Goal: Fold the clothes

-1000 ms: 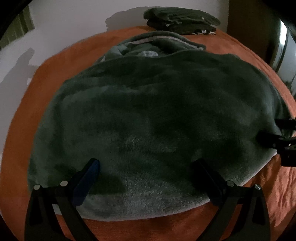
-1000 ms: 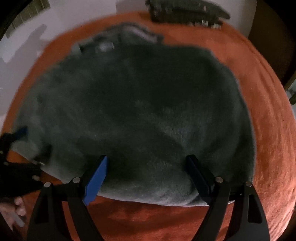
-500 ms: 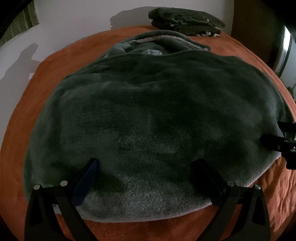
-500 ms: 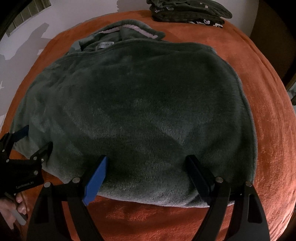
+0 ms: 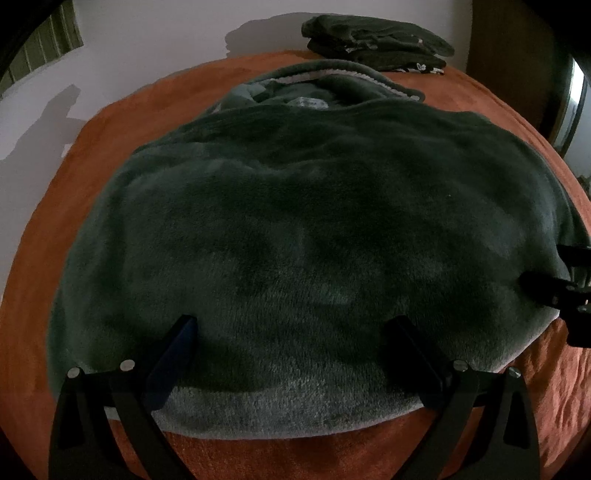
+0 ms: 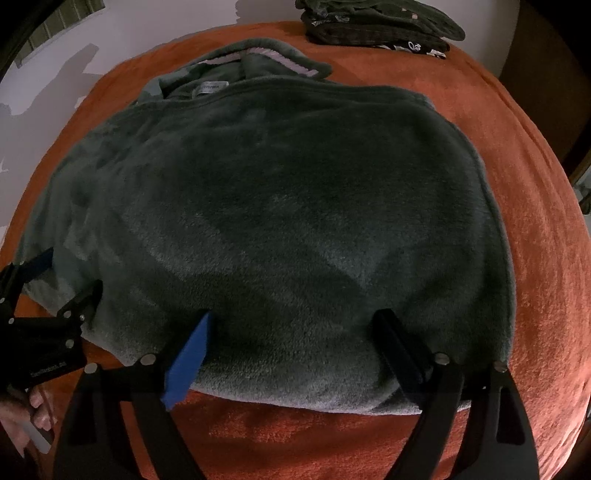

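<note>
A dark green fleece garment (image 5: 295, 221) lies folded over on the orange bedspread (image 5: 110, 129), its collar and white label at the far end. My left gripper (image 5: 291, 325) is open wide over the near hem, with its fingertips resting on the pile. My right gripper (image 6: 294, 317) stands over the near hem of the fleece garment (image 6: 295, 203) further right. Its jaws are opening, with only flat fleece beneath them and nothing pinched. Each gripper shows in the other's view: the right gripper (image 5: 554, 291) at the right edge, the left gripper (image 6: 48, 291) at the lower left.
A stack of folded dark clothes (image 5: 376, 44) sits at the bed's far edge against the white wall; it also tops the right wrist view as the folded stack (image 6: 376, 26). A hand (image 6: 33, 406) holds the left gripper's handle. Bare orange bedspread (image 6: 535, 221) lies right of the garment.
The right wrist view was blurred a second ago and is now steady. The right gripper's fingers stand slightly wider apart. The garment lies as before.
</note>
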